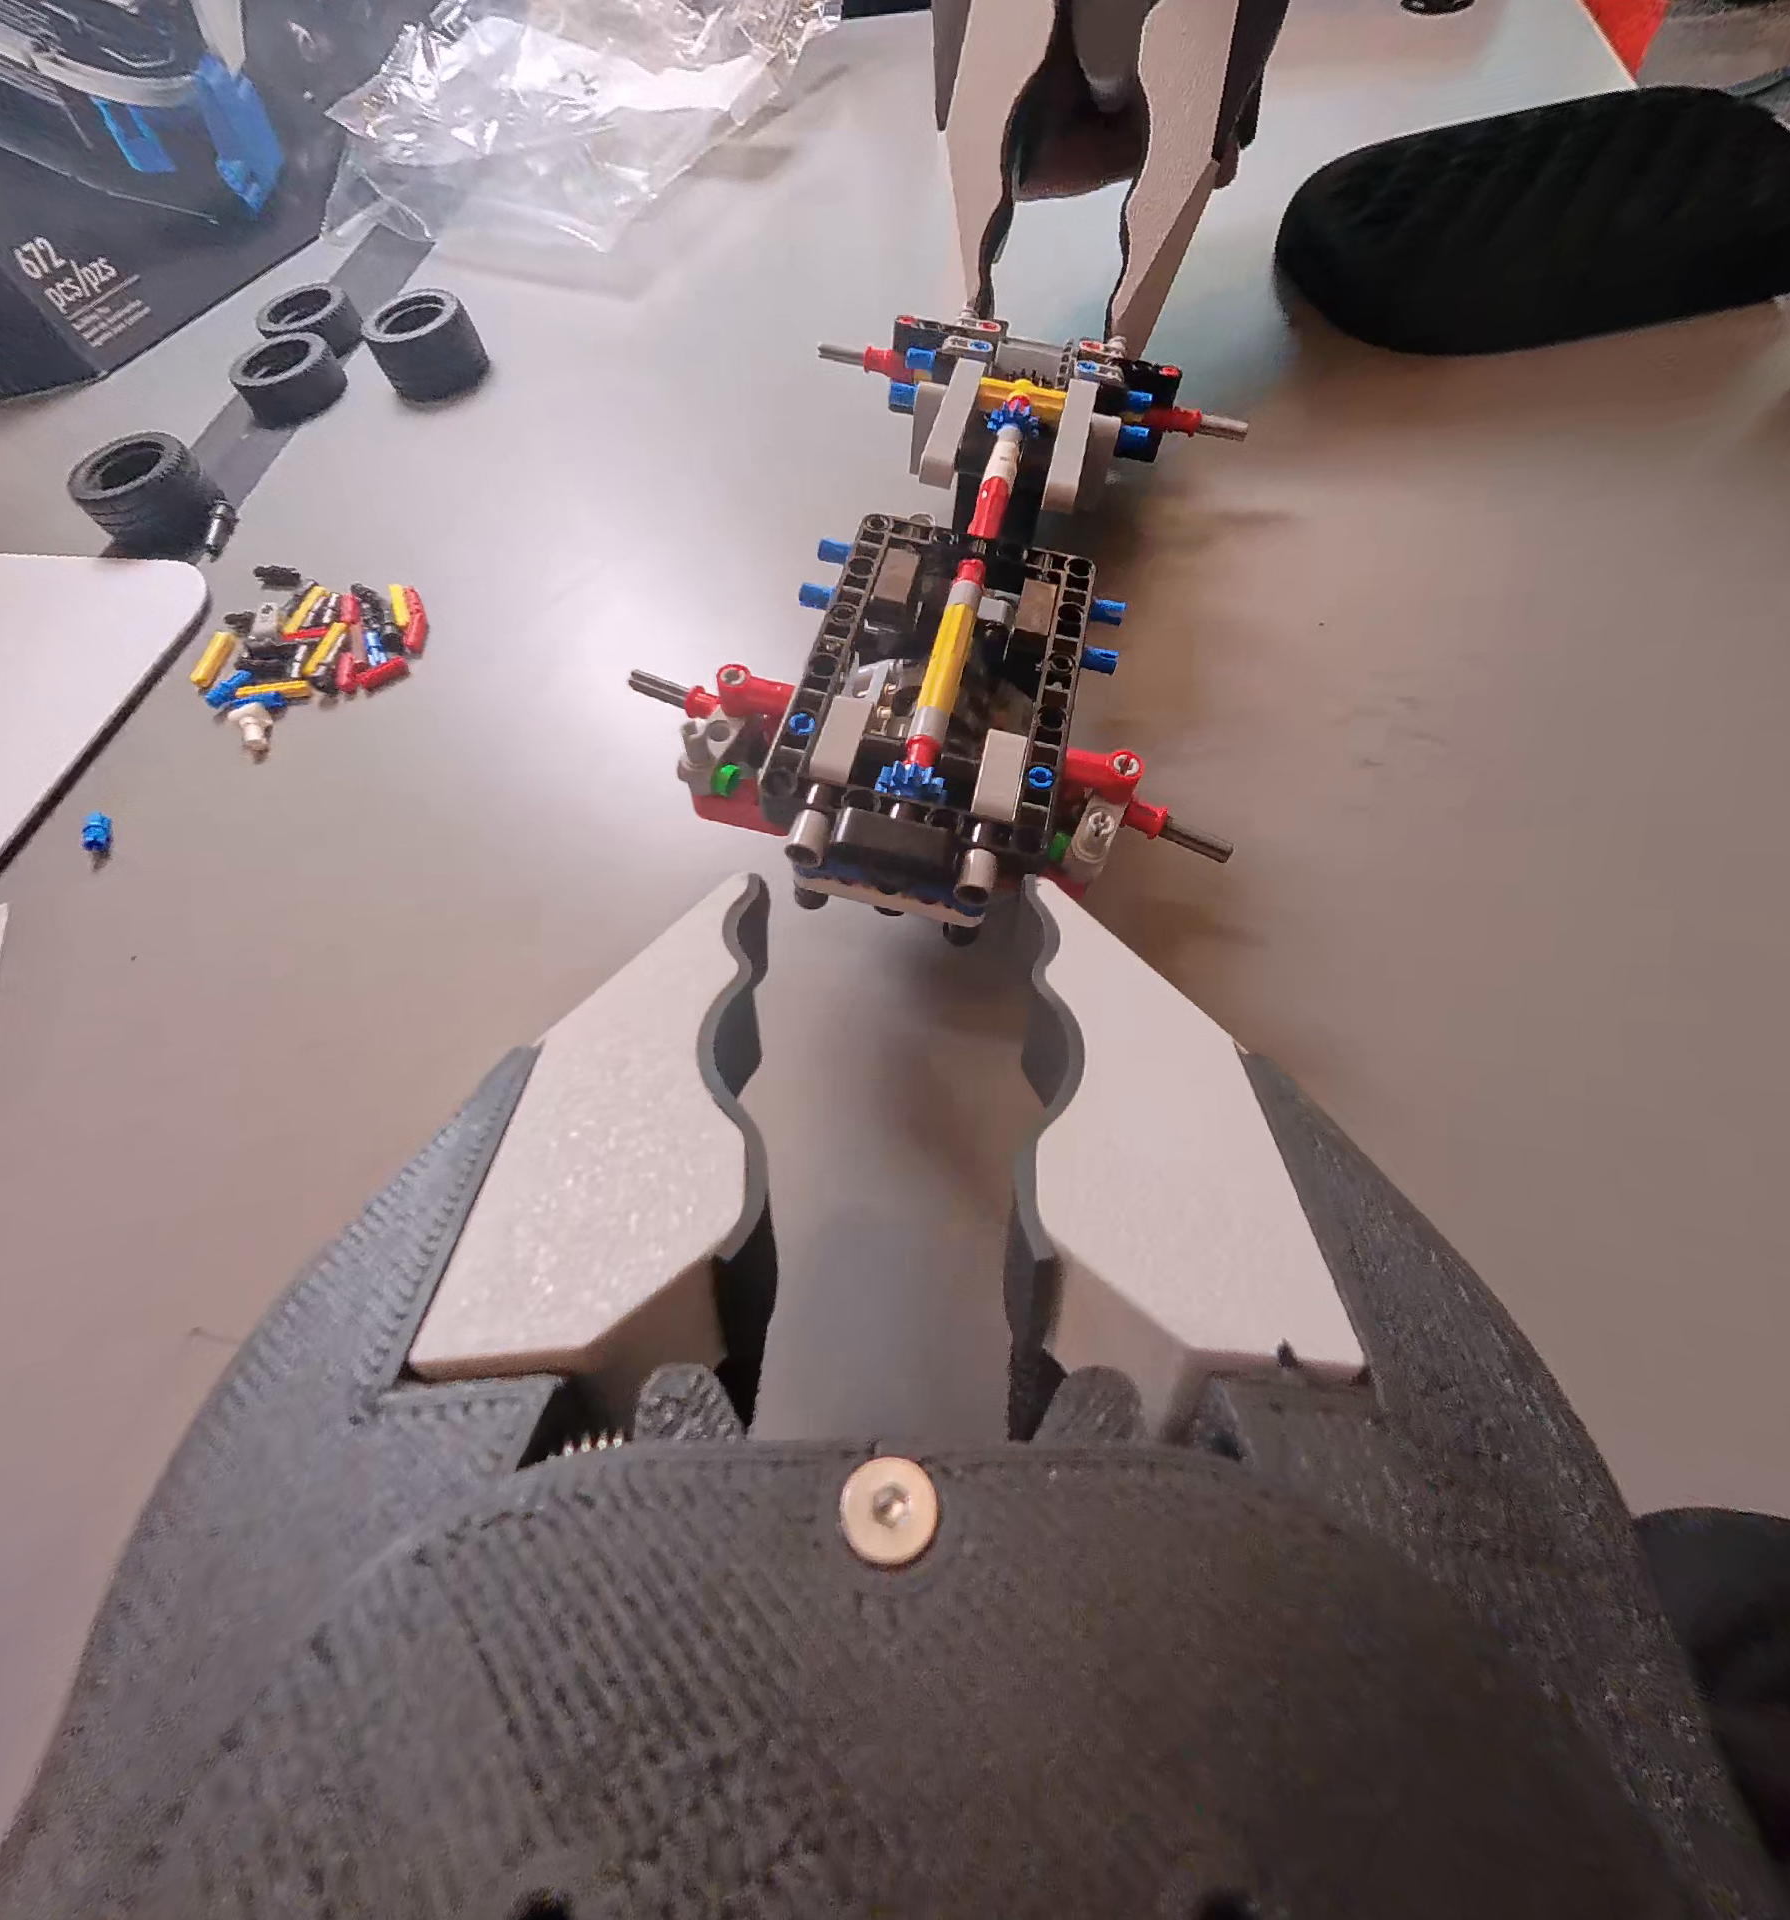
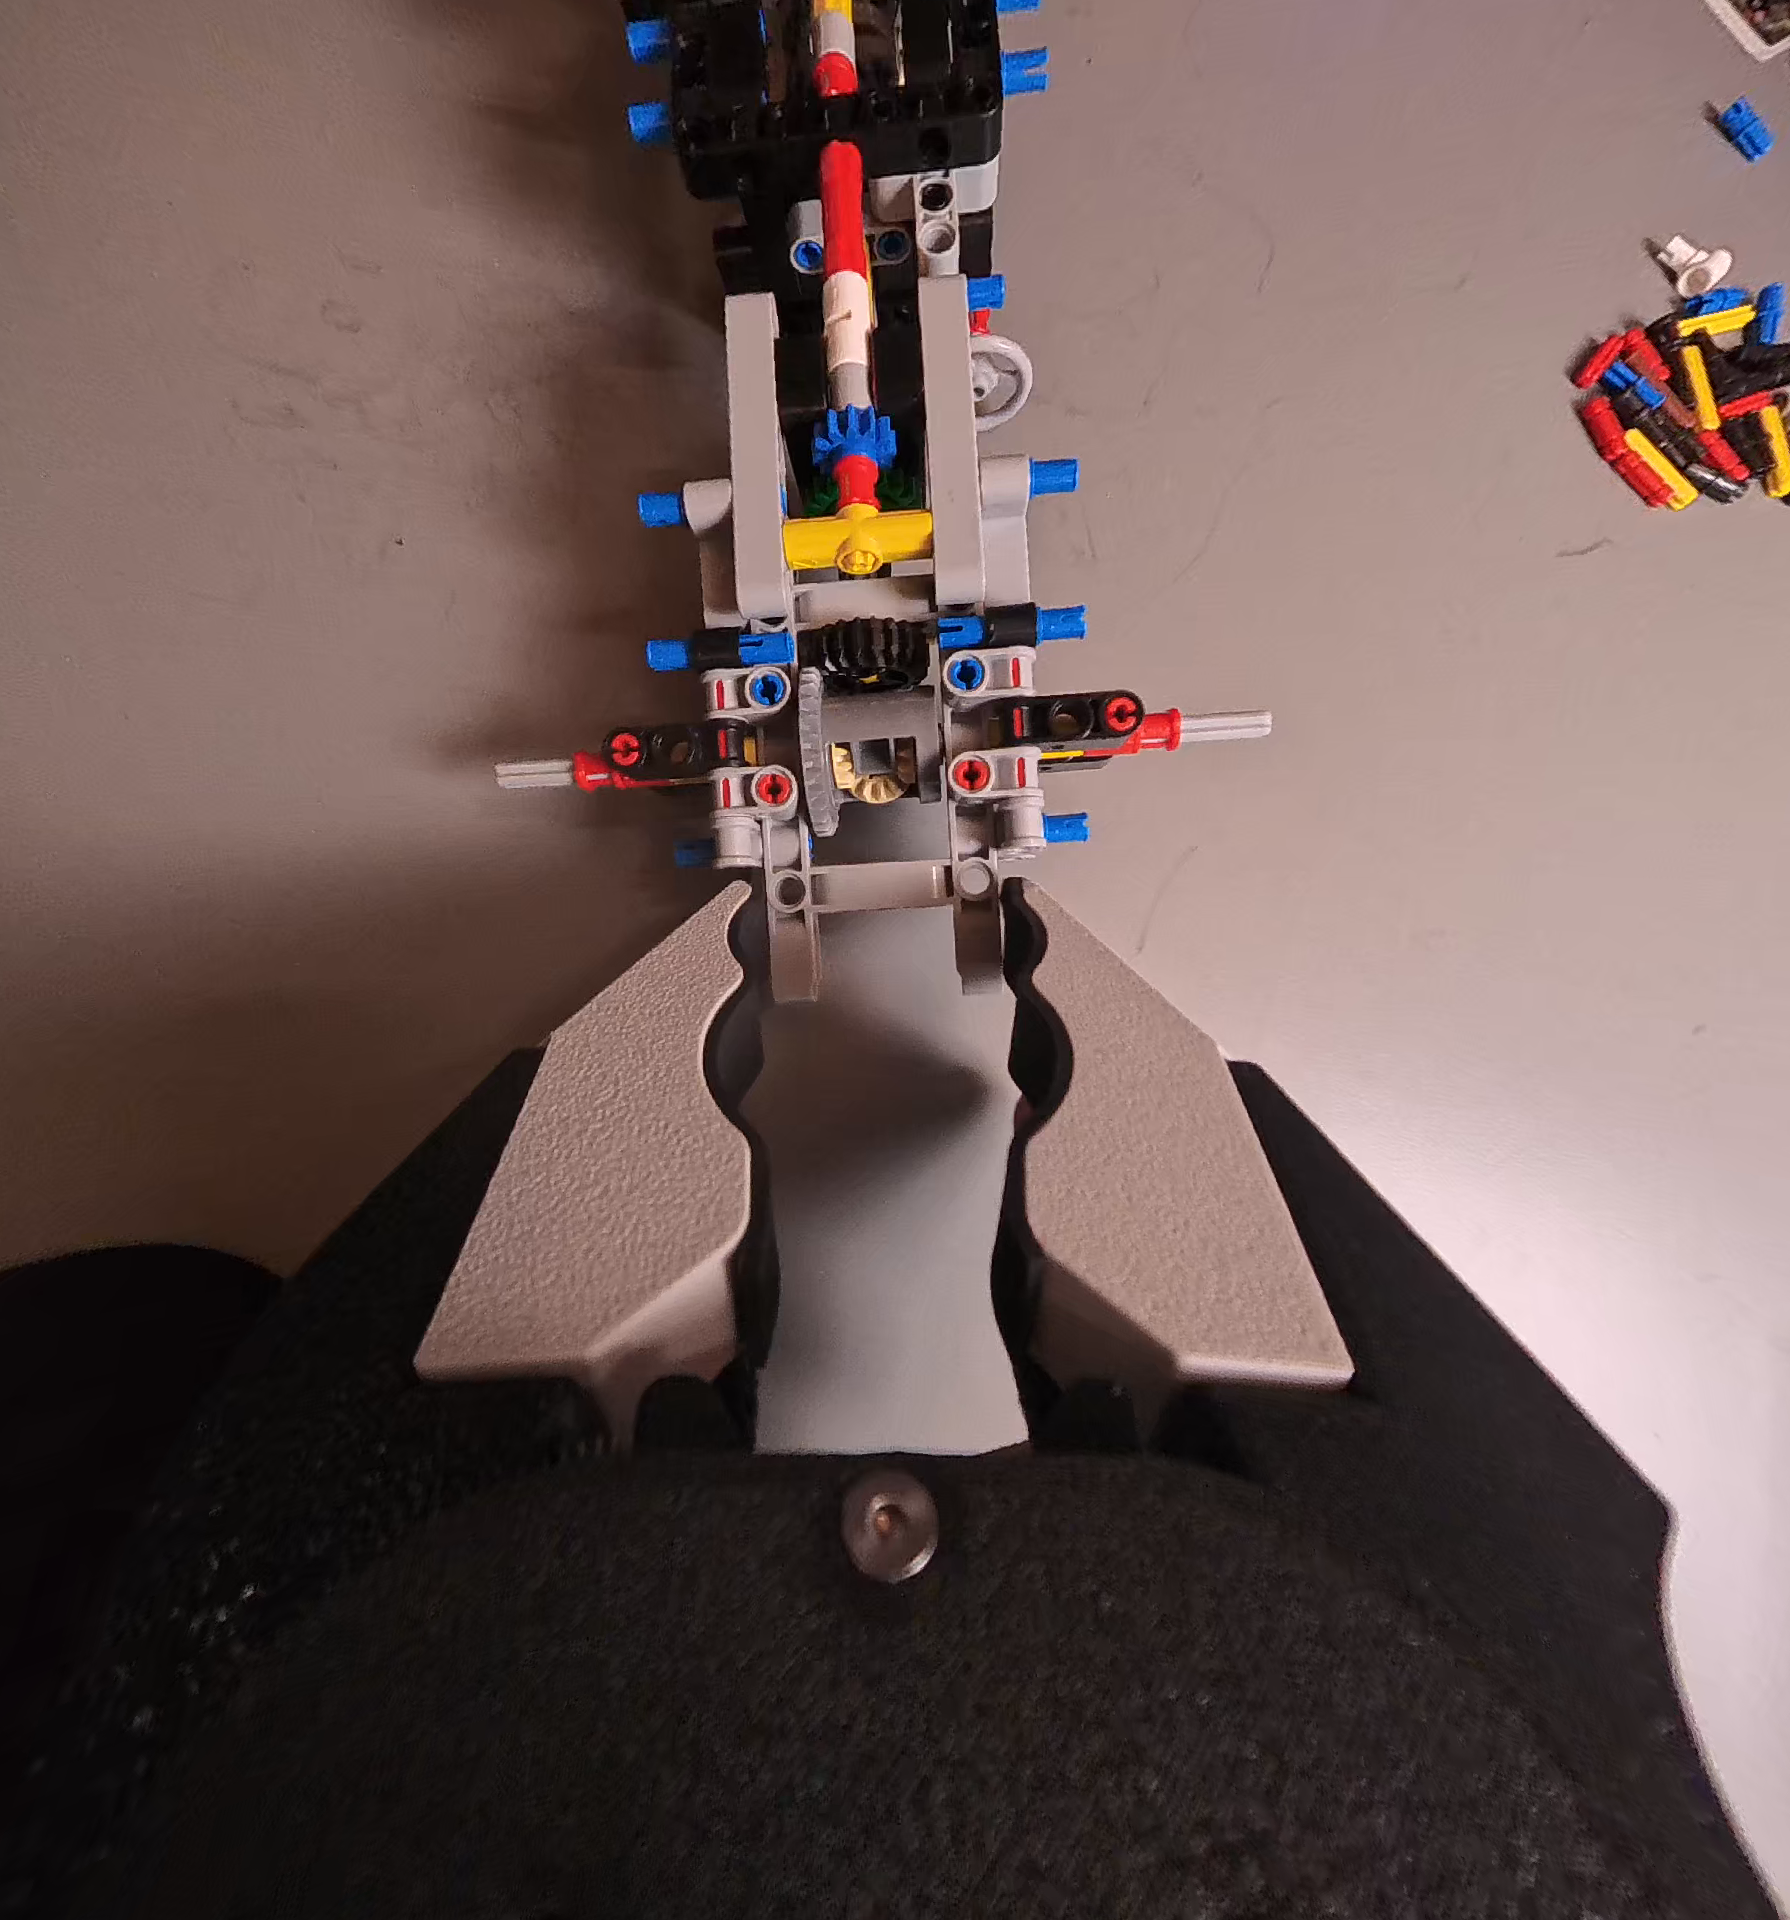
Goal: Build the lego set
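The long lego chassis [image 1: 948, 665] lies flat on the grey table, a black frame with a yellow and red driveshaft, blue pins and axles sticking out sideways. My left gripper [image 1: 896, 904] is open, its fingertips on either side of the near end, with small gaps showing. My right gripper [image 2: 880, 904] is shut on the two grey beams at the chassis's [image 2: 855, 540] far end. It also shows in the left wrist view [image 1: 1047, 317], coming down from the top.
Several black tyres [image 1: 423, 343] and a pile of small coloured pieces [image 1: 319, 639] [image 2: 1722, 416] lie to the left. A loose blue pin [image 1: 96, 831], the black set box [image 1: 70, 208], clear bags [image 1: 558, 114], a white board [image 1: 29, 675] and a black pad [image 1: 1566, 208] are around. The gap from one gripper's tips to the other's is roughly 20 cm. The loose blue pin [image 1: 96, 831] is closer to my left gripper, around 25 cm from its tips; the right tips are 30 cm off. It is also in sight in the right wrist view [image 2: 1745, 135].
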`<action>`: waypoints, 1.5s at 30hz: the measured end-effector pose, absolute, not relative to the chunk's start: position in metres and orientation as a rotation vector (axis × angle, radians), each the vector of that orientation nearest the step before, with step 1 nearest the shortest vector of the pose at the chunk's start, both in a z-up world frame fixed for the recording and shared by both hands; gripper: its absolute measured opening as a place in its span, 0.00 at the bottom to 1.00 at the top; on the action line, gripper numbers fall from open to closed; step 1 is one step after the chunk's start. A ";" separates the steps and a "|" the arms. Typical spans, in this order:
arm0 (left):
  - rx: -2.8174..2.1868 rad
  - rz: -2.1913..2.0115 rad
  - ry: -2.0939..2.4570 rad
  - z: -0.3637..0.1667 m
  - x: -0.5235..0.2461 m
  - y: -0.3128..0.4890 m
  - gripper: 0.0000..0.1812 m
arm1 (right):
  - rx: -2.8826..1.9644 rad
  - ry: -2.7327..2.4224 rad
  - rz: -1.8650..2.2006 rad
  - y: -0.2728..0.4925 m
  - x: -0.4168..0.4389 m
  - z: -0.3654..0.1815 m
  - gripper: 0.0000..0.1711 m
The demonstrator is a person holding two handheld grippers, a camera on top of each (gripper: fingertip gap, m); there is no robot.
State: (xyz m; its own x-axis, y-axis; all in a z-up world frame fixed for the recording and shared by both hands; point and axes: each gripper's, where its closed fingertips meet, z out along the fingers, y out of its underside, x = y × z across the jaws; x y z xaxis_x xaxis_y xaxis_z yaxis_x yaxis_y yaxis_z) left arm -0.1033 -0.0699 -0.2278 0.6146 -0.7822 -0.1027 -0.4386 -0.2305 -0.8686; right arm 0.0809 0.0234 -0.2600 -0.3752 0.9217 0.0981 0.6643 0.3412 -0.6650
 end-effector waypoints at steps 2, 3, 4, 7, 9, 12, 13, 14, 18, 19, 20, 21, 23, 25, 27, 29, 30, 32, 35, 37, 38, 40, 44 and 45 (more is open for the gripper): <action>-1.865 -0.416 0.946 -0.219 -0.114 -0.070 0.28 | -1.389 -2.133 0.751 0.024 0.082 -0.257 0.26; -1.858 -0.400 0.921 -0.212 -0.120 -0.070 0.28 | -1.392 -2.125 0.755 0.025 0.084 -0.254 0.27; -1.845 -0.389 0.889 -0.204 -0.127 -0.071 0.28 | -1.395 -2.119 0.755 0.026 0.086 -0.252 0.28; -1.805 -0.389 0.782 -0.182 -0.146 -0.075 0.28 | -1.402 -2.104 0.744 0.028 0.092 -0.250 0.30; -1.798 -0.415 0.722 -0.178 -0.154 -0.077 0.27 | -1.413 -2.108 0.746 0.026 0.094 -0.253 0.31; -1.872 -0.529 0.660 -0.192 -0.150 -0.080 0.27 | -1.440 -2.101 0.823 0.021 0.093 -0.254 0.31; -1.884 -0.595 0.635 -0.194 -0.145 -0.080 0.27 | -1.452 -2.098 0.862 0.019 0.092 -0.253 0.32; -1.896 -0.666 0.607 -0.196 -0.138 -0.080 0.27 | -1.467 -2.097 0.893 0.018 0.092 -0.252 0.32; -1.995 -0.857 0.518 -0.210 -0.117 -0.073 0.29 | -1.499 -2.098 0.966 0.021 0.090 -0.250 0.32; -2.015 -0.892 0.499 -0.214 -0.113 -0.071 0.29 | -1.509 -2.108 0.987 0.020 0.090 -0.251 0.32; -2.036 -0.931 0.475 -0.217 -0.108 -0.069 0.29 | -1.519 -2.115 1.010 0.019 0.088 -0.251 0.31; -2.053 -0.974 0.456 -0.220 -0.104 -0.067 0.30 | -1.525 -2.115 1.053 0.018 0.087 -0.250 0.31; -2.078 -1.049 0.426 -0.223 -0.096 -0.065 0.29 | -1.543 -2.090 1.172 0.015 0.083 -0.245 0.28; -2.094 -1.112 0.420 -0.226 -0.091 -0.065 0.29 | -1.576 -2.077 1.242 0.019 0.082 -0.245 0.27; -2.091 -1.160 0.398 -0.225 -0.089 -0.065 0.29 | -1.619 -2.074 1.296 0.023 0.083 -0.247 0.26; -2.102 -1.194 0.364 -0.227 -0.090 -0.064 0.26 | -1.655 -2.083 1.316 0.027 0.084 -0.250 0.25; -2.107 -1.204 0.349 -0.228 -0.091 -0.063 0.26 | -1.666 -2.083 1.338 0.027 0.083 -0.251 0.24; -2.116 -1.221 0.328 -0.229 -0.091 -0.063 0.24 | -1.701 -2.081 1.398 0.027 0.082 -0.251 0.20; -2.123 -1.191 0.331 -0.230 -0.089 -0.060 0.22 | -1.706 -2.094 1.451 0.024 0.079 -0.252 0.11; -2.110 -1.157 0.360 -0.227 -0.090 -0.060 0.22 | -1.683 -2.108 1.442 0.024 0.079 -0.251 0.09; -2.099 -1.125 0.379 -0.226 -0.091 -0.060 0.22 | -1.661 -2.098 1.436 0.025 0.078 -0.249 0.08; -2.063 -1.044 0.442 -0.223 -0.094 -0.060 0.20 | -1.613 -2.062 1.433 0.027 0.075 -0.239 0.07; -1.937 -0.866 0.588 -0.212 -0.096 -0.059 0.17 | -1.476 -2.005 1.322 0.033 0.072 -0.215 0.05; -1.901 -0.817 0.627 -0.209 -0.095 -0.059 0.17 | -1.443 -2.005 1.288 0.033 0.072 -0.210 0.05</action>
State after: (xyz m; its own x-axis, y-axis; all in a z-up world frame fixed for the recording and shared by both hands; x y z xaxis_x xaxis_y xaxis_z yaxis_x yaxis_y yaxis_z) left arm -0.0952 -0.0592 -0.2093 0.6468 -0.7106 0.2768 -0.0832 -0.4265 -0.9007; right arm 0.0724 0.0326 -0.2102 -0.4178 0.8831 -0.2136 0.5613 0.0659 -0.8250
